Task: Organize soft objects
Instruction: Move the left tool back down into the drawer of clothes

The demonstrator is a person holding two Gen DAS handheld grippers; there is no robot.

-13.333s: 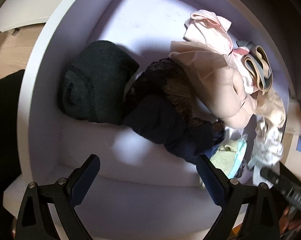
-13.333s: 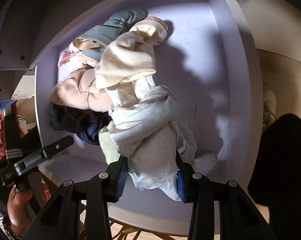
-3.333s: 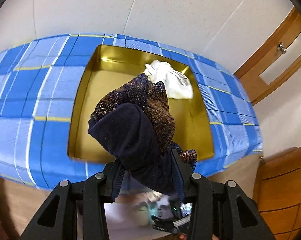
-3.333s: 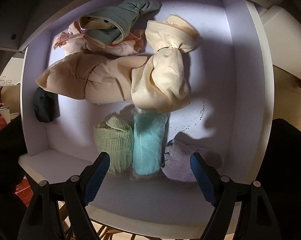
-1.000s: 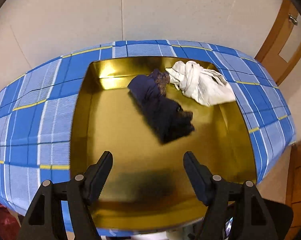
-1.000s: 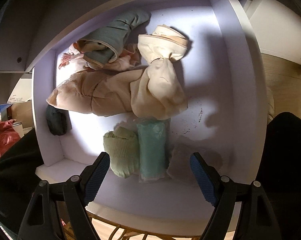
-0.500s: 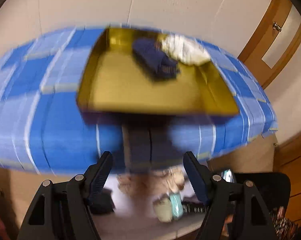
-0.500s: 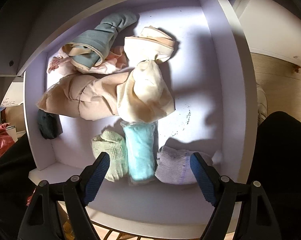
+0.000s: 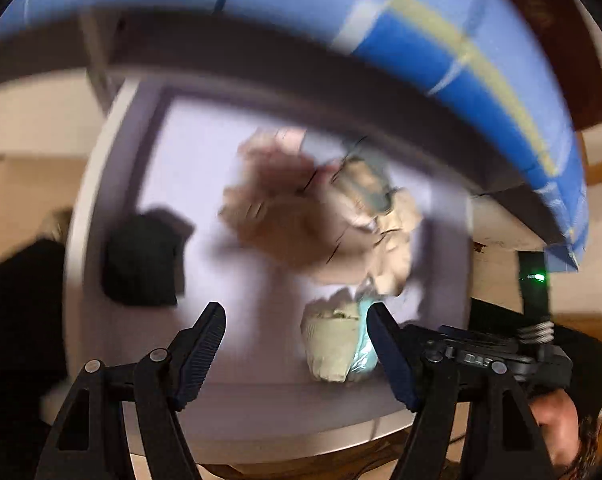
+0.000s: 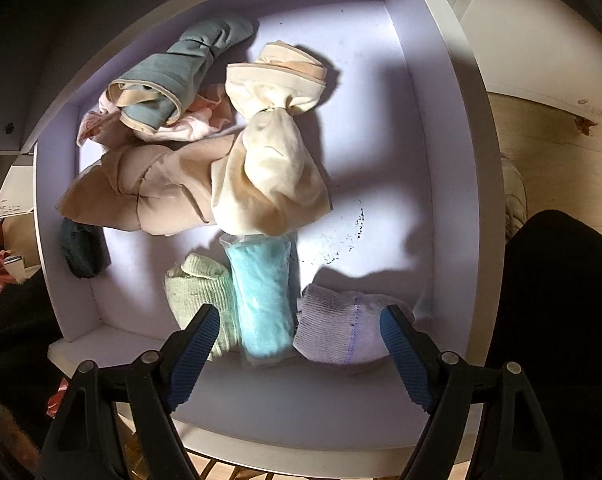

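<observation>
White drawer (image 10: 453, 152) fills both views. Left gripper (image 9: 297, 344), a second ago above the gold tray where its navy garment was dropped, now hangs open and empty over the drawer, ready for another pick; right gripper (image 10: 299, 344) open, empty. Counted left to right: one dark bundle (image 10: 81, 252) at nine o'clock; one tan garment (image 10: 149, 188); one grey-green roll (image 10: 181, 76); one cream knot (image 10: 269, 168); three rolls at six o'clock, green (image 10: 199, 292), turquoise (image 10: 263, 300), lilac (image 10: 337, 328).

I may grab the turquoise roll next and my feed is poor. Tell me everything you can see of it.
The turquoise roll is fuzzy, towel-like cloth rolled tight and wrapped in clear, crinkled plastic. It lies flat on the drawer floor, lengthwise toward the front wall. The green sock touches its left side, the lilac sock its right near the front. The cream garment overlaps its far end. The open right gripper hovers over it, not touching.
</observation>
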